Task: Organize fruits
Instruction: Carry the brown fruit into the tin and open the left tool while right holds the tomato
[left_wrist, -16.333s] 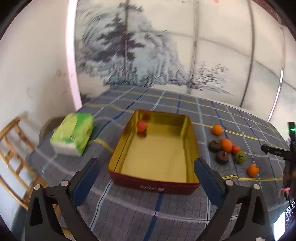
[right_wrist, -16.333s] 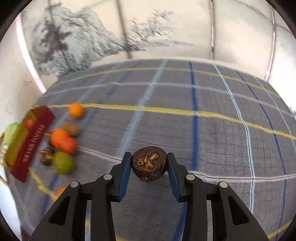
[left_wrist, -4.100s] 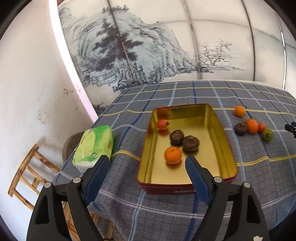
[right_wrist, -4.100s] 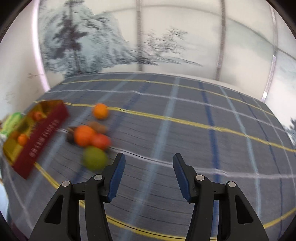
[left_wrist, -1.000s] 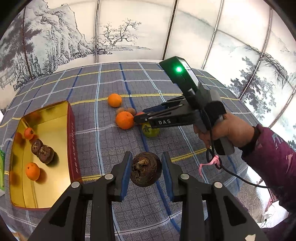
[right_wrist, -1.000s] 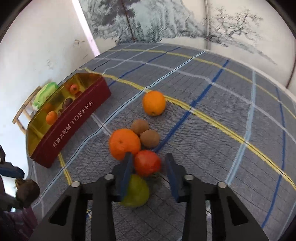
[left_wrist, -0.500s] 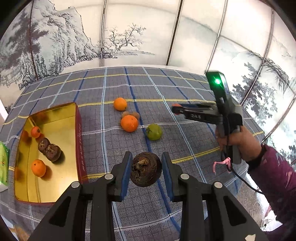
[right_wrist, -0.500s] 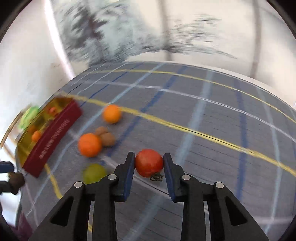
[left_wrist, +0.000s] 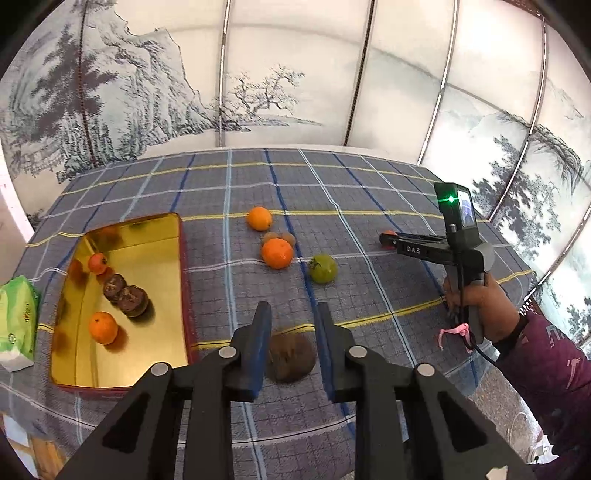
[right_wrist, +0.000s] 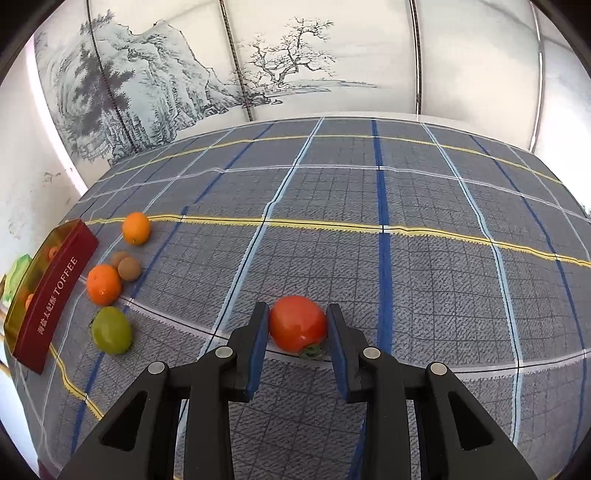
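My left gripper (left_wrist: 291, 306) is shut, and its pads grip nothing. The dark brown fruit (left_wrist: 291, 356) shows blurred and smaller beyond them, with cloth visible between it and the right pad. My right gripper (right_wrist: 295, 308) is shut on a red fruit (right_wrist: 297, 323) with a green calyx, over the checked cloth right of the pile. The gold tin (left_wrist: 183, 277) with red sides holds a small red fruit (left_wrist: 98, 263), two dark brown fruits (left_wrist: 123, 293) and an orange (left_wrist: 103, 326). Two oranges (left_wrist: 277, 253), two small brown fruits (left_wrist: 279, 236) and a green fruit (left_wrist: 322, 268) lie loose.
A green tissue pack (left_wrist: 16, 321) lies left of the tin at the table's edge. A person's hand and dark red sleeve (left_wrist: 535, 354) reach in from the right with the right gripper (left_wrist: 386, 236). The floor shows past the table's near edge.
The brown fruit has slipped out of my left gripper's pads and dropped lower. My right gripper lifted the red fruit off the pile and carried it to the right.
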